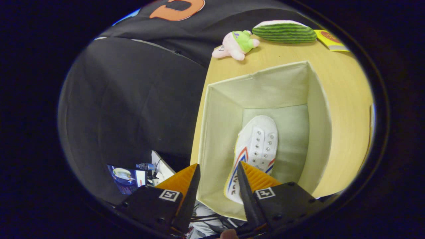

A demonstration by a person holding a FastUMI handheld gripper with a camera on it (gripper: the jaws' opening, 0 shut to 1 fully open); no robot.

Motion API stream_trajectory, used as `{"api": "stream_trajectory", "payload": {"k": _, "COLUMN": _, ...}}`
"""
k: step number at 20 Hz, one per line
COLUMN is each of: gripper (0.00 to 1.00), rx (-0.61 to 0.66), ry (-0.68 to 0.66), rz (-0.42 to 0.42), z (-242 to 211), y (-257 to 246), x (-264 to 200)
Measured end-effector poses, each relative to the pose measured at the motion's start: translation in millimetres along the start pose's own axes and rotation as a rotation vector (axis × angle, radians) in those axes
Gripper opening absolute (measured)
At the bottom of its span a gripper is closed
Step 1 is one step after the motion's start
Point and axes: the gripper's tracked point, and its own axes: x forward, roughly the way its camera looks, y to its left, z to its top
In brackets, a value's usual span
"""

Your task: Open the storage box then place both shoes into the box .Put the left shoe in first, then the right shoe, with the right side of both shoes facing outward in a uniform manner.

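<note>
A pale fabric storage box [229, 96] stands open on a wooden table [345, 99]. One white shoe [254, 146] with red and blue stripes lies on the box's floor, toe pointing away from me. My gripper [218, 172] hovers above the box's near left corner, open, with nothing between its fingers. The right fingertip [244, 174] overlaps the heel end of the shoe in this view; I cannot tell whether it touches it. The left fingertip [194, 176] is over the box's near left wall.
A pink and green plush toy [236, 44] and a watermelon-slice plush [284, 32] lie on the table beyond the box. A yellow book [330, 39] sits at the far right. Left of the table, black cloth drops away, with a screen [127, 177] and a bottle [146, 166] below.
</note>
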Motion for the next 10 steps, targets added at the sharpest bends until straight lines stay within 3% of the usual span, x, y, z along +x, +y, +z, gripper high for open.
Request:
{"api": "stream_trajectory", "payload": {"k": 2, "gripper": 0.83, "rx": -0.033, "ry": -0.028, "rz": -0.016, "z": 1.7, "y": -0.5, "x": -7.3}}
{"api": "stream_trajectory", "payload": {"k": 10, "gripper": 0.89, "rx": -0.135, "ry": -0.140, "rz": -0.084, "z": 2.5, "y": -20.0, "x": -77.8}}
